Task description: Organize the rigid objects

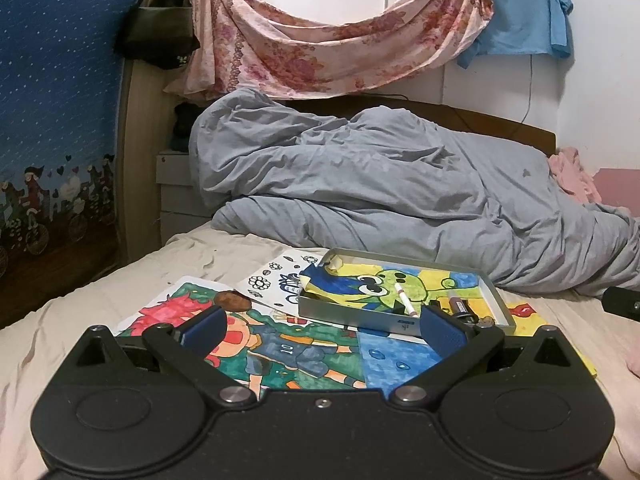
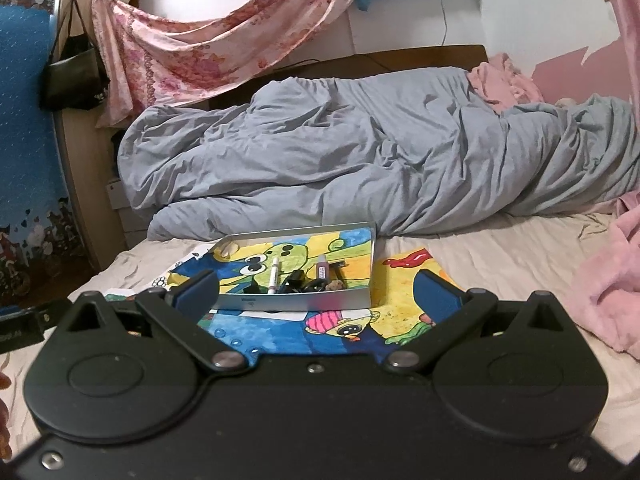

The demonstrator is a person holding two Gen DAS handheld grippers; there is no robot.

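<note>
1. Left claw [image 1: 320,326] and right claw [image 2: 316,294]: both spread apart, empty.
2. Brown stone [image 1: 233,301] lies loose on the drawings, just ahead-left of the left claw; straddle it squarely.
3. Carry over the near wall into metal tin [image 1: 494,296], beside marker [image 1: 406,300].

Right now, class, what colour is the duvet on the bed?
Grey duvet; clearest in the right wrist view.

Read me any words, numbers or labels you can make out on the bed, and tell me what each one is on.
"10", seen upside down: on the blue shirt of the figure in the coloured drawing.
Small print on the front wall of the metal tin: too blurred to read.
Label on the pink tube in the tin: too small to read.
</note>
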